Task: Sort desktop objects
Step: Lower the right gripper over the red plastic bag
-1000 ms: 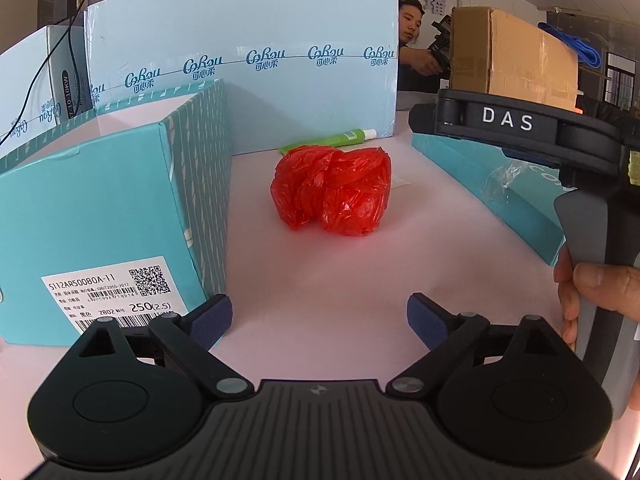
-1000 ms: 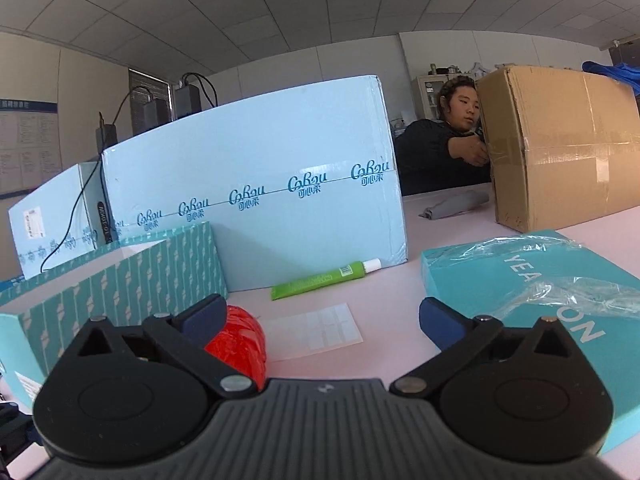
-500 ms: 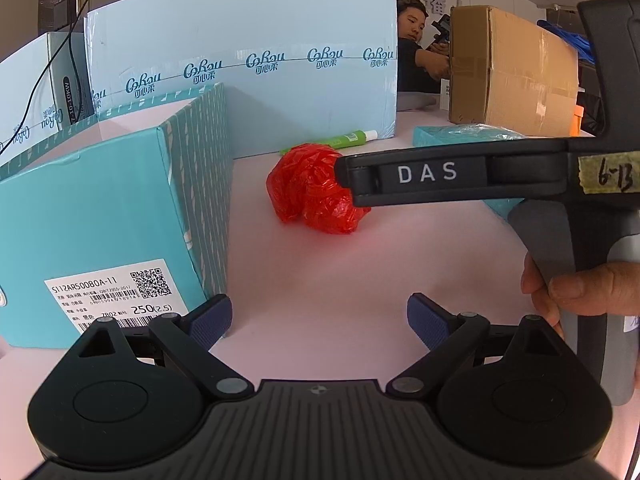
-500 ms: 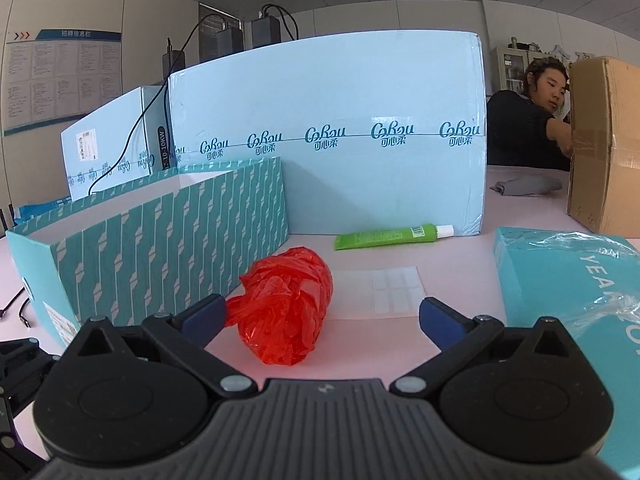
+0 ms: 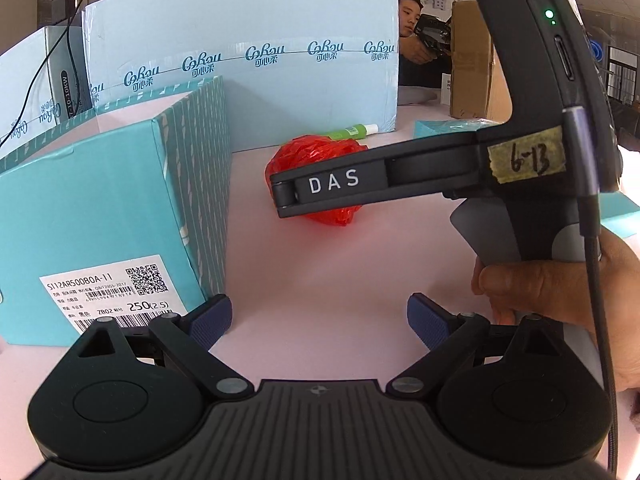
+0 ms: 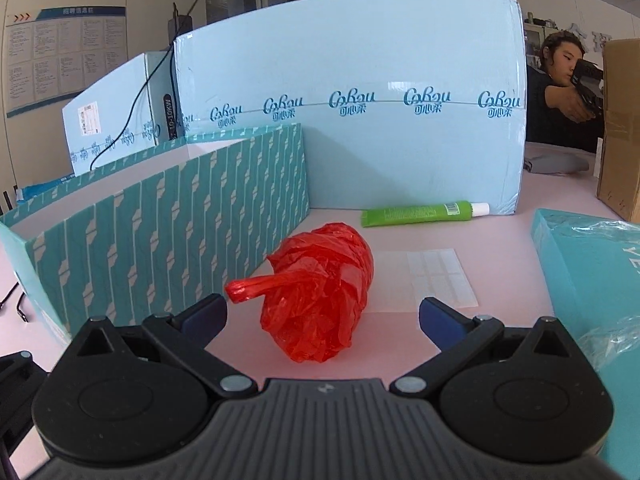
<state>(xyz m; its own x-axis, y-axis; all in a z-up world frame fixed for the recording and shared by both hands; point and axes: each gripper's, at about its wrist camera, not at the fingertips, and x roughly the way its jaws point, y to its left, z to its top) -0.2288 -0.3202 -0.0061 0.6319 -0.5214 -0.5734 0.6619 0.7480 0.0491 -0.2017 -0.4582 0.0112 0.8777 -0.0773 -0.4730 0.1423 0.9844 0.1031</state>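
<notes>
A crumpled red plastic bag [image 6: 320, 292] lies on the pink table beside an open teal box [image 6: 168, 216]. My right gripper [image 6: 322, 318] is open, and the near end of the bag sits between its blue fingertips without the pads pressing it. In the left wrist view the right gripper's black body crosses in front of the red bag [image 5: 316, 152], held by a hand [image 5: 556, 280]. My left gripper [image 5: 320, 320] is open over bare table, well short of the bag. A green tube [image 6: 420, 213] lies against the pale blue carton behind.
A tall pale blue carton [image 6: 352, 92] walls the back. A teal lid with clear wrap [image 6: 588, 272] lies on the right, and a brown cardboard box [image 6: 620, 120] stands beyond it. A clear label sheet [image 6: 432, 280] lies flat by the bag. A person sits behind the carton.
My right gripper swung left and forward, bringing the red bag from its left edge to between its fingertips. In the left wrist view its body slid left across the bag. The left gripper stayed still.
</notes>
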